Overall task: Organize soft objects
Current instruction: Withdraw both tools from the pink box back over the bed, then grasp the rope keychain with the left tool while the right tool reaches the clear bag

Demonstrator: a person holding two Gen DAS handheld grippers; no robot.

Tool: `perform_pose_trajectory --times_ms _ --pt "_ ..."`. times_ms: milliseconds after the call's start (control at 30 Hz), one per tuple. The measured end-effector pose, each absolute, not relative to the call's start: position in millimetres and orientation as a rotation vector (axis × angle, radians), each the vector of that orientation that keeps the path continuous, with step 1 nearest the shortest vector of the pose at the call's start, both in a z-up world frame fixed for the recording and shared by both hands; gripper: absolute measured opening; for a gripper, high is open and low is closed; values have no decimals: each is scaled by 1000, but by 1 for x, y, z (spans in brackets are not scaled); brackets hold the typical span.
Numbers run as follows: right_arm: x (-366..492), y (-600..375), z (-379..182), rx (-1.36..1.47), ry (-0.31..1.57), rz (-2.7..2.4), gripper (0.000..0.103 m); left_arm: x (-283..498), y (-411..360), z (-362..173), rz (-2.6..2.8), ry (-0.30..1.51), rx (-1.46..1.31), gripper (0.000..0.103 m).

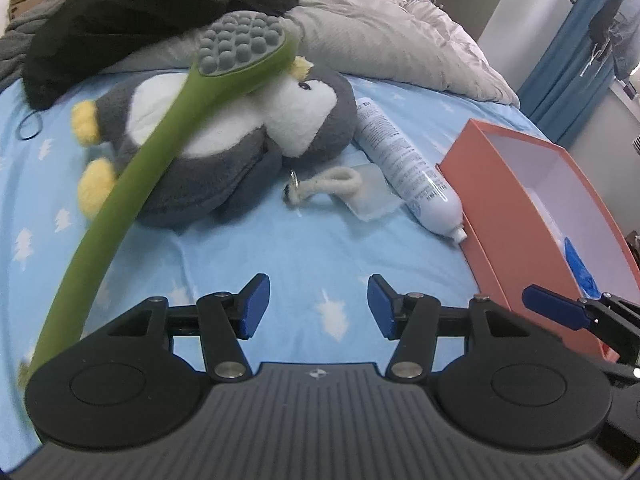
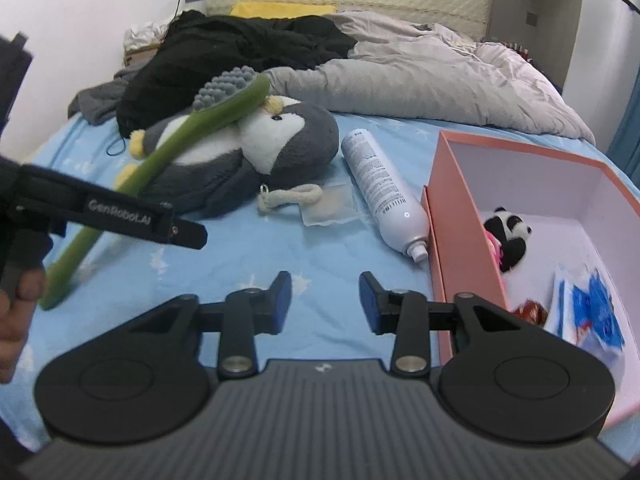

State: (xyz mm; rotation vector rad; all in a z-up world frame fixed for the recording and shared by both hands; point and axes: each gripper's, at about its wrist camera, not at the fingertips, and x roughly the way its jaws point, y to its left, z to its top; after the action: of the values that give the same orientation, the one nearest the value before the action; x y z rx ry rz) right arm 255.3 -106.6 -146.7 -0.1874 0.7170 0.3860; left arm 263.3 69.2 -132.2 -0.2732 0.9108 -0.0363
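Observation:
A grey and white penguin plush (image 1: 224, 140) (image 2: 256, 152) lies on the blue bed sheet (image 1: 304, 248). A green long-handled massage brush (image 1: 160, 152) (image 2: 168, 152) leans across it. A small panda plush (image 2: 508, 236) lies inside the open pink box (image 1: 500, 216) (image 2: 452, 216) at the right. My left gripper (image 1: 318, 304) is open and empty above the sheet, in front of the penguin. My right gripper (image 2: 324, 300) is open and empty beside the box's left wall.
A white spray bottle (image 1: 404, 164) (image 2: 380, 184) lies between penguin and box. A cord loop keychain (image 1: 320, 186) (image 2: 288, 196) and a clear packet (image 1: 370, 190) lie near it. Black clothing (image 2: 232, 52) and a grey duvet (image 2: 420, 84) are piled behind. Blue packets (image 2: 592, 304) are in the box.

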Motion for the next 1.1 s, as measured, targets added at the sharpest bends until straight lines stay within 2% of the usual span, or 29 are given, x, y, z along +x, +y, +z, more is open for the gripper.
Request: perform_pose_trajectory --times_ms 67,300,500,833,867,900,933,1033,1100 --pt "268 -103 -155 -196 723 401 56 279 69 -140 -53 901 -255 62" --pt "309 -85 -186 -323 741 392 56 334 70 -172 -66 911 -264 63" --pt "337 -60 -209 -481 683 440 55 374 76 -195 -46 920 -233 63" --pt "367 -33 -244 -691 591 516 48 414 64 -218 -53 946 -129 61" --pt "368 -32 -246 -704 587 522 44 415 63 -219 -55 944 -127 59" --pt "370 -30 -248 -713 587 524 32 416 62 -221 -54 942 -125 52" --pt "371 -28 -250 -720 593 523 27 418 61 -222 -47 941 -124 44" --pt "371 -28 -249 -717 591 516 17 419 65 -220 -25 935 -144 27" --pt "369 -28 -247 -722 585 506 9 416 68 -217 -22 925 -167 23"
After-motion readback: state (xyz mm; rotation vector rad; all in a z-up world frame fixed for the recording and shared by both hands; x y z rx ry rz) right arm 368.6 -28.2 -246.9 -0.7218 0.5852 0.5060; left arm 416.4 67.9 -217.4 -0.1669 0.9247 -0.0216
